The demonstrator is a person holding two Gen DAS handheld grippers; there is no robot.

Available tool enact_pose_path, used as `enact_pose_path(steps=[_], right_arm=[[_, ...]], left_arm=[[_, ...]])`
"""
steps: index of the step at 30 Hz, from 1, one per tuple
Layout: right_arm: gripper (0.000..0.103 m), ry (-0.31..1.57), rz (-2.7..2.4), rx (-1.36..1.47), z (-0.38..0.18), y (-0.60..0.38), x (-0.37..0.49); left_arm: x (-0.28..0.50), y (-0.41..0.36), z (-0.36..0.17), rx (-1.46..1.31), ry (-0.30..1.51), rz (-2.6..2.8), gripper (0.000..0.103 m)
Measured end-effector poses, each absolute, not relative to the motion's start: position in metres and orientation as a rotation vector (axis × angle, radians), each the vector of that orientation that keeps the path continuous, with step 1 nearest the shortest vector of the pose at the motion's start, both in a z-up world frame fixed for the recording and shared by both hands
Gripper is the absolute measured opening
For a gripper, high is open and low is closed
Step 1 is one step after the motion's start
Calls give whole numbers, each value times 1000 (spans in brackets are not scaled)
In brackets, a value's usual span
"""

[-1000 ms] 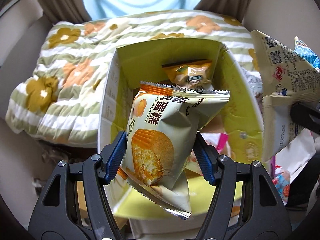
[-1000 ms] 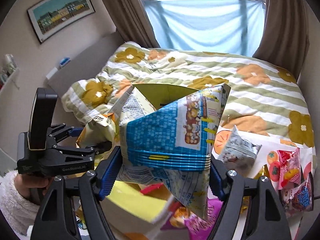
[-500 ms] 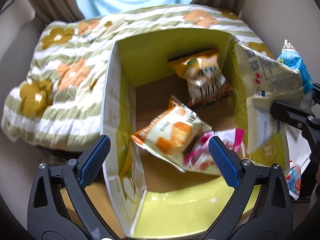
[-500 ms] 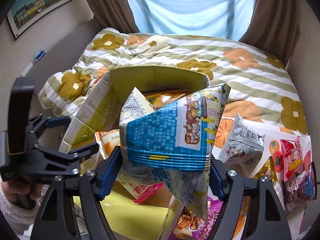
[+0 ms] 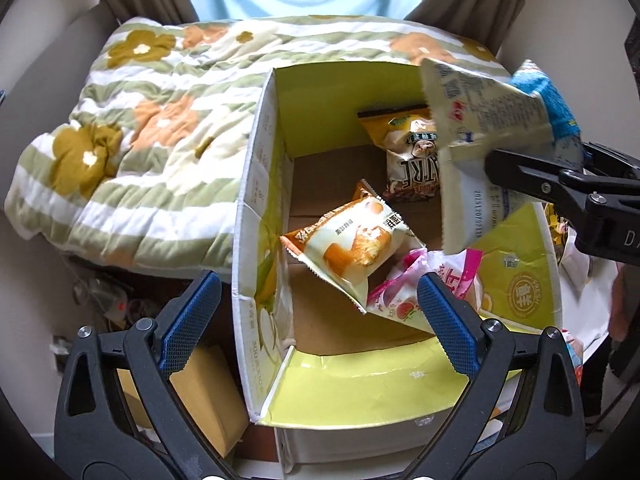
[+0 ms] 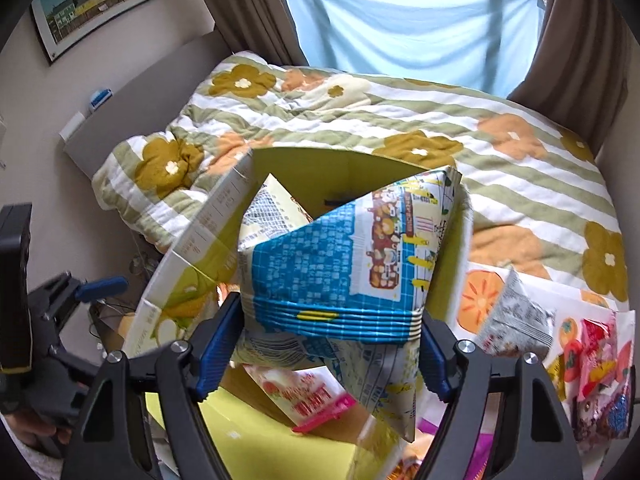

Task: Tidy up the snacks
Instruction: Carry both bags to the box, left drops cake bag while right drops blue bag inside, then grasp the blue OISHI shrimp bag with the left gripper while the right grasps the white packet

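Bedroom setting: flowered quilt (image 5: 160, 128) on a bed beyond your hands, curtained window behind it, open yellow-lined carton (image 5: 264, 208) at the bed's near edge.

Left wrist view. Your left gripper (image 5: 320, 316) points steeply down over the carton's near-left corner. Its jaws have just been opening and now stand wide with nothing between them. Ahead of the fingertips, on the carton floor: a cake packet (image 5: 348, 240), tilted against a pink packet (image 5: 404, 300) just right of it; an orange packet (image 5: 408, 160) further forward by the back wall. Forward and to the right, a blue-and-white bag (image 5: 480, 128) hangs over the carton's right side, carried in by the other tool.

Right wrist view. Your right gripper (image 6: 332, 340) points down at a slope above the carton (image 6: 192, 256), blue pads to either side of the blue-and-white bag (image 6: 340, 268). Its jaws have just been opening; the bag is between them, and whether the pads grip it I cannot tell. To the right of this gripper, loose packets lie on the bed: a grey one (image 6: 520, 316) and a red-and-pink cluster (image 6: 592, 360). Your left gripper (image 6: 76, 292) shows at the far left.

Step in hand, as I judge it: dropping the bag into the carton. Next, let it fall clear, then take each hand to the loose packets on the right.
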State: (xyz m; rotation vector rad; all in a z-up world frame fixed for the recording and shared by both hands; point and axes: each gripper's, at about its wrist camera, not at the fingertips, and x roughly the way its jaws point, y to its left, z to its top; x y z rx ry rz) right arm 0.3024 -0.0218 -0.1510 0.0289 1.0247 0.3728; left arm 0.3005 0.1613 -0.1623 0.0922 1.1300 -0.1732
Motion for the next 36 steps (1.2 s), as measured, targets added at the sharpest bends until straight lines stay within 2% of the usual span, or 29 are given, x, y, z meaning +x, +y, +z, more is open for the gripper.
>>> enact_pose_path(steps=[4, 13, 24, 36], right_arm=[[102, 972, 388, 71, -148, -20, 298], [102, 992, 362, 69, -147, -31, 275], [102, 960, 312, 61, -119, -63, 239], [103, 919, 255, 85, -99, -143, 186]], left_arm=[[294, 163, -157, 104, 1112, -163, 98], [280, 164, -160, 81, 1119, -174, 98], [258, 145, -144, 84, 1091, -219, 98], [205, 88, -124, 80, 1058, -205, 98]])
